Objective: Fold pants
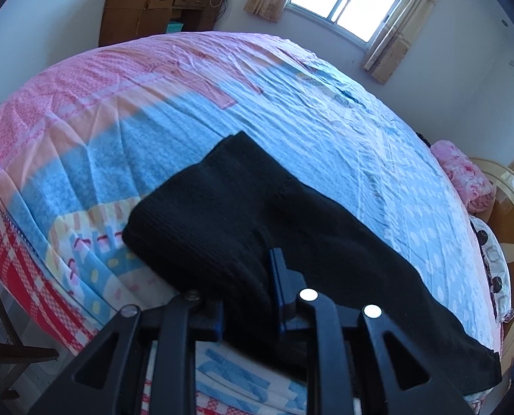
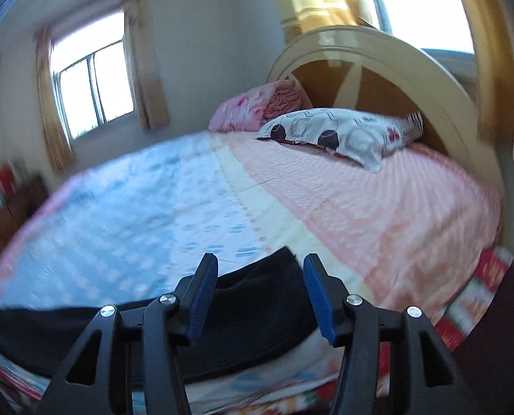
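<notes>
Pants (image 1: 229, 214): black ribbed knit, lying on the bed near its front edge; one broad end spreads flat toward the middle of the bed, a long narrow part runs along the front edge toward the headboard side
Pants, layering: the fabric looks doubled lengthwise, judged as one leg laid over the other; a crosswise fold appears not yet made
Pants, reason for placement: spread flat on the bedsheet (image 1: 326, 131) so edges can be lined up for the next fold
Left gripper (image 1: 253, 297): sits over the near edge of the pants, pointing down at them
Left fingers (image 1: 281, 276): narrow gap, closed on a raised ridge of black fabric; judged as pinning or holding that edge while the other end is handled
Right gripper (image 2: 260, 294): above the narrow end of the pants (image 2: 257, 287), on the headboard side of them
Right fingers (image 2: 317, 297): moderately apart, blue pads bare, nothing pressed between them; fabric lies below the gap
Right view: blurred
Headboard (image 2: 395, 65): well beyond the pants, with a patterned pillow (image 2: 336, 131) and a folded pink blanket (image 2: 257, 103) in front of it
</notes>
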`<state>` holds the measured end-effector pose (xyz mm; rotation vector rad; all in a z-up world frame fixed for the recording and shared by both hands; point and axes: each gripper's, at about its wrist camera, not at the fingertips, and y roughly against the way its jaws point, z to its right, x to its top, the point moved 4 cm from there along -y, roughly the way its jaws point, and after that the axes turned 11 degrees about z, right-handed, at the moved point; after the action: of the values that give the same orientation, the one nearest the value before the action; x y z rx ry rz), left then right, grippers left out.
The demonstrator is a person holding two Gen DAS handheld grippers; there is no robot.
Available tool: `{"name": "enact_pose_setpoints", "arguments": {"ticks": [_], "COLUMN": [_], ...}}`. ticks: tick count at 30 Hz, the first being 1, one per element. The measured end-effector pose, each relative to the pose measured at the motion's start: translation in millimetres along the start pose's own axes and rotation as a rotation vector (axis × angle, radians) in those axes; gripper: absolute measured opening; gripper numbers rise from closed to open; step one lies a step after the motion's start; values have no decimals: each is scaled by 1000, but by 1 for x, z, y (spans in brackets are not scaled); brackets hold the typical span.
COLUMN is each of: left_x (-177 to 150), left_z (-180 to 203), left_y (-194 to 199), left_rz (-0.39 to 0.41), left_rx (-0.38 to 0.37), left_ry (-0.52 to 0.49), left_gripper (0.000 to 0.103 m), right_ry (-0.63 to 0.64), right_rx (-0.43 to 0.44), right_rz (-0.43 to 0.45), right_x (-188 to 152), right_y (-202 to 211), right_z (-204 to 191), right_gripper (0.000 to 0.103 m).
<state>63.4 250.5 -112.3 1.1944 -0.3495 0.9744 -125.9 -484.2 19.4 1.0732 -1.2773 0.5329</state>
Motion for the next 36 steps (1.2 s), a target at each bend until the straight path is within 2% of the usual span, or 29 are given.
{"name": "enact_pose_setpoints", "arguments": {"ticks": [3,7,9,11,13,16,20,22,24,28,29,30,31,32,34,36], "left_x": [-1,-2,-1,0,0,0,0,0,0,0,0,0,0,-1,-1,0], "left_z": [0,2,1,0,1,3,2,1,1,-1,-3,-3,-3,-2,0,1], "left_y": [-1,-2,-3,-4,-5,-5,-5,-5,-5,-4,-5,-5,-4,-4,-4,-5], "left_rz": [-2,5,3,1,4,7,12,15,15,11,9,10,10,12,14,13], "left_rx": [5,19,16,15,23,38,39,36,36,30,26,25,27,30,34,38], "left_ry": [-7,-21,-5,4,5,-1,17,22,20,30,38,39,38,33,24,17], "left_gripper": [22,22,22,22,22,22,22,22,22,22,22,22,22,22,22,22], "right_ry": [-46,89,145,188,231,223,153,96,42,-116,-162,-223,-282,-345,-457,-450], "right_rx": [87,-8,-26,-10,-9,34,81,90,91,125,152,193,188,164,132,67], "right_rz": [-127,-244,-318,-355,-313,-200,-23,36,14,-181,-192,-163,-147,-121,-31,13], "right_x": [4,-11,-27,-39,-38,-22,11,20,13,-38,-43,-43,-40,-36,-27,-18], "right_y": [-43,-88,-101,-107,-99,-80,-52,-46,-57,-102,-106,-103,-99,-93,-75,-56], "right_z": [6,12,12,7,0,-7,-15,-10,1,31,39,49,61,75,101,109], "right_gripper": [53,53,52,7,6,5,5,5,6,7,7,10,21,26,26,26]}}
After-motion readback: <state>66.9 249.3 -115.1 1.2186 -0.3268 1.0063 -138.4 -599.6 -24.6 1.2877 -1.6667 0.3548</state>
